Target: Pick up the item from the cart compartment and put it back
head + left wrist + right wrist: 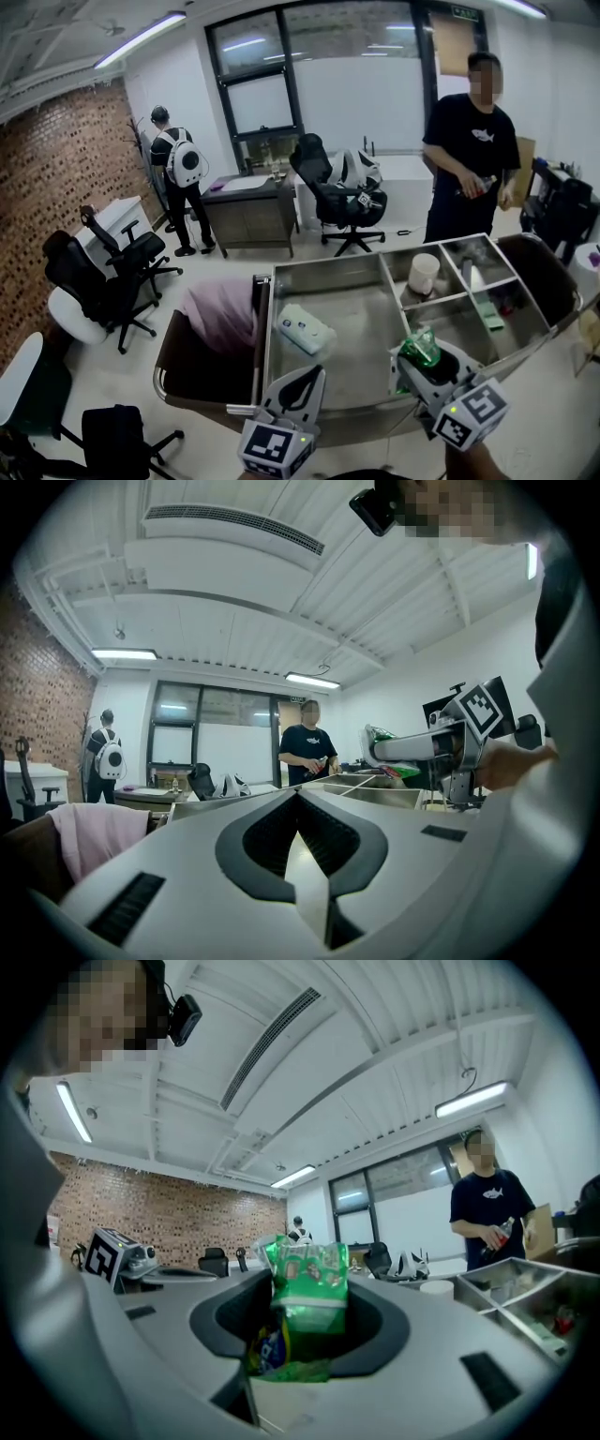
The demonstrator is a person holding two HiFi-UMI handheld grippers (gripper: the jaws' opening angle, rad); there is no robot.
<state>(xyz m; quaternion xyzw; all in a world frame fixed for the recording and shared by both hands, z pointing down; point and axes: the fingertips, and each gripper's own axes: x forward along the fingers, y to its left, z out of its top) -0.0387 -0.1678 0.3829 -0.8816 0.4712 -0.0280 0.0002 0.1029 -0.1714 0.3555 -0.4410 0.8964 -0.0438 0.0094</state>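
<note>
My right gripper (420, 352) is shut on a green snack packet (422, 345), held above the near right part of the steel cart (270, 319). In the right gripper view the packet (307, 1283) stands upright between the jaws of that gripper (302, 1321), crumpled at its lower end. My left gripper (306, 377) hovers over the cart's near rim, jaws together and empty; in the left gripper view its jaws (300, 808) meet at the tip. A white packet (305, 328) lies in the large left compartment.
The smaller right compartments hold a white cylinder (424, 274) and a green item (488, 313). A brown bag with a pink cloth (220, 314) hangs on the cart's left end. A person in a black shirt (469, 155) stands behind the cart. Office chairs (112, 272) stand at the left.
</note>
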